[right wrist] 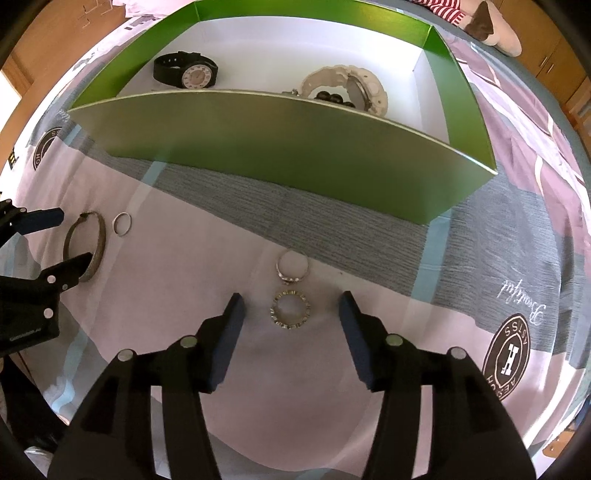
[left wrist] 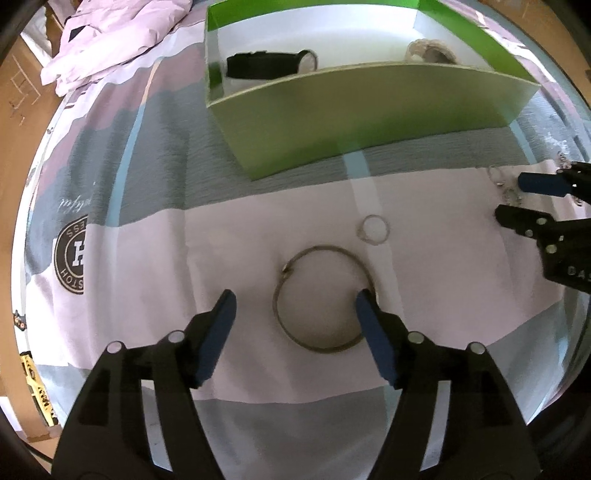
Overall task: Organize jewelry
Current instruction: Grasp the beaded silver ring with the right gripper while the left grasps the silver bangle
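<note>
Left gripper (left wrist: 295, 306) and right gripper (right wrist: 291, 308) both spread wide, low, side by side

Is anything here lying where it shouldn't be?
Nothing is damaged. A bangle and three rings still lie loose on the bedsheet, outside the green box holding a black watch.

Bed covered by a patchwork sheet (right wrist: 498, 236) in lilac, grey and white with pale blue stripes and round "H" emblems (right wrist: 511, 356). Crumpled lilac bedding (left wrist: 110, 33) at 11 o'clock in the left view. Wooden floor (left wrist: 14, 122) at 9 o'clock; wooden cabinet doors (right wrist: 554, 55) at 2 o'clock in the right view. Bright daylight.
</note>
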### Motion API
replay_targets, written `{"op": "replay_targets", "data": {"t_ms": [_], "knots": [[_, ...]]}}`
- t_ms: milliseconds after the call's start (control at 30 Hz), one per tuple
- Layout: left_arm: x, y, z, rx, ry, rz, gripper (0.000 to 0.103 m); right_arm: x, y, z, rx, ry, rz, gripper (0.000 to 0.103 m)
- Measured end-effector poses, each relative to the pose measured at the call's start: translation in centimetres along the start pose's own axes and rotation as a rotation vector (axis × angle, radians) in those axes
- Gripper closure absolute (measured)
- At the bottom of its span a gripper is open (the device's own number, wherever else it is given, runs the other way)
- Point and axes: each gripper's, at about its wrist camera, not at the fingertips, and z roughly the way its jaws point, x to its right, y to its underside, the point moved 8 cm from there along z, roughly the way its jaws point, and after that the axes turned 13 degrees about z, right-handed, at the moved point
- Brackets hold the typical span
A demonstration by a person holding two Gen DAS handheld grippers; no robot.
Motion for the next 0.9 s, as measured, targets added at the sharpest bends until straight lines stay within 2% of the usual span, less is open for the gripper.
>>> {"op": "replay_targets", "data": {"t_ms": [33, 333, 433, 600, 667, 700, 733, 767, 800, 833, 900], "knots": [[0.3, -0.1, -0.3, 0.014, 0.007, 0.005, 0.028, 0.0, 0.0, 0.0, 0.000, 0.000, 0.000, 0.048], [0.6, -0.6, -2.2, 0.087, 0.080, -0.008, 0.021, 0.0, 0.2, -0.3, -0.004, 0.002, -0.003, 0.048], [1.2, -0.2, -1.7, 0.058, 0.064, 0.021, 0.012, 0.0, 0.1, -0.2, -0.004, 0.002, -0.003, 0.048], [1.6, 1.0, 0.8, -0.043, 0.027, 0.053, 0.009, -0.2, 0.2, -0.2, 0.000, 0.011, -0.015, 0.045], [1.5, 1.2, 0.9, -0.036, 0.032, 0.035, 0.008, -0.4, 0.3, -0.2, 0.009, 0.025, -0.033, 0.045], [1.4, 1.2, 0.8, -0.035, 0.038, 0.032, 0.011, -0.5, 0.5, -0.2, 0.014, 0.030, -0.039, 0.045], [1.5, 1.2, 0.7, -0.030, 0.049, 0.029, 0.018, -0.7, 0.6, -0.3, 0.023, 0.035, -0.053, 0.046], [1.7, 1.2, 0.5, -0.022, 0.065, 0.027, 0.022, -1.0, 0.7, -0.4, 0.030, 0.036, -0.066, 0.059], [1.8, 1.1, 0.3, -0.013, 0.067, 0.032, 0.030, -1.3, 0.8, -0.4, 0.032, 0.027, -0.078, 0.068], [2.0, 1.0, 0.0, -0.005, 0.063, 0.041, 0.041, -1.8, 1.0, -0.6, 0.028, 0.006, -0.087, 0.082], [2.3, 1.0, -0.4, 0.006, 0.067, 0.054, 0.044, -2.1, 1.2, -0.8, 0.032, 0.009, -0.100, 0.082]]}}
